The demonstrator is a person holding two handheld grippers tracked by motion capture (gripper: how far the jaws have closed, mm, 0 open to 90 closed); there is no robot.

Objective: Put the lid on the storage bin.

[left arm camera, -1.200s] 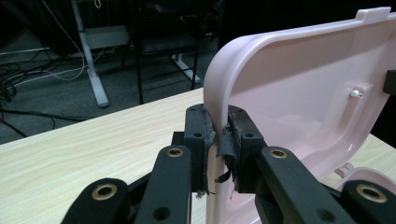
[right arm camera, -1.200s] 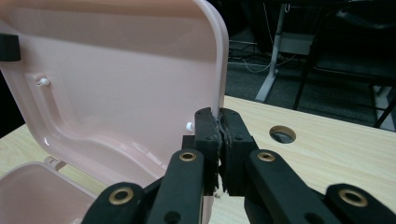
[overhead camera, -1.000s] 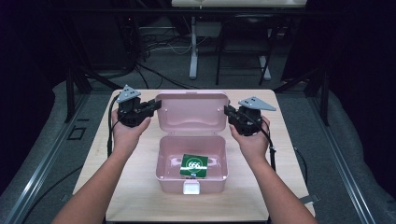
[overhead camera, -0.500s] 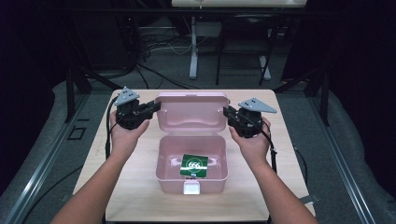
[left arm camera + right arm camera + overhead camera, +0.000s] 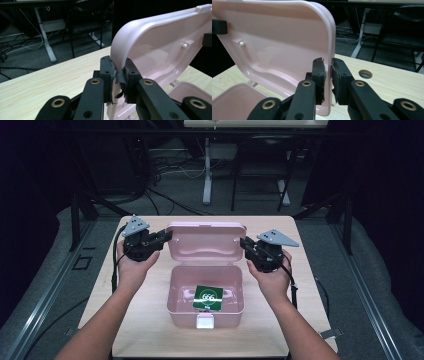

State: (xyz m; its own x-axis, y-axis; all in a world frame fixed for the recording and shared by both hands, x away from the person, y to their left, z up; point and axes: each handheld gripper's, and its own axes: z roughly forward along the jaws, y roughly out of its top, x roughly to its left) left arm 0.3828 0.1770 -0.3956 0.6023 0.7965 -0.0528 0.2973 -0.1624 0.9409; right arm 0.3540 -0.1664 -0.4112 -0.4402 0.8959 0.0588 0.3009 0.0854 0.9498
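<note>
Plainly, left gripper [image 5: 117, 75] pinches the smooth, round-cornered pink plastic lid [image 5: 160, 47]; right gripper [image 5: 328, 77] loosening around it.

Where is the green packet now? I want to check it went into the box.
In the high view, the green packet lies on the floor of the open pink box, toward its near right side, behind the white latch.

The left gripper [image 5: 117, 75] is pinching the rim of the pink lid [image 5: 160, 47], a pad pressing on each side of the edge. The lid is standing up, its hollow inside facing right. The table [image 5: 50, 77] is stretching away behind; a desk leg [image 5: 46, 37] is standing beyond.
</note>
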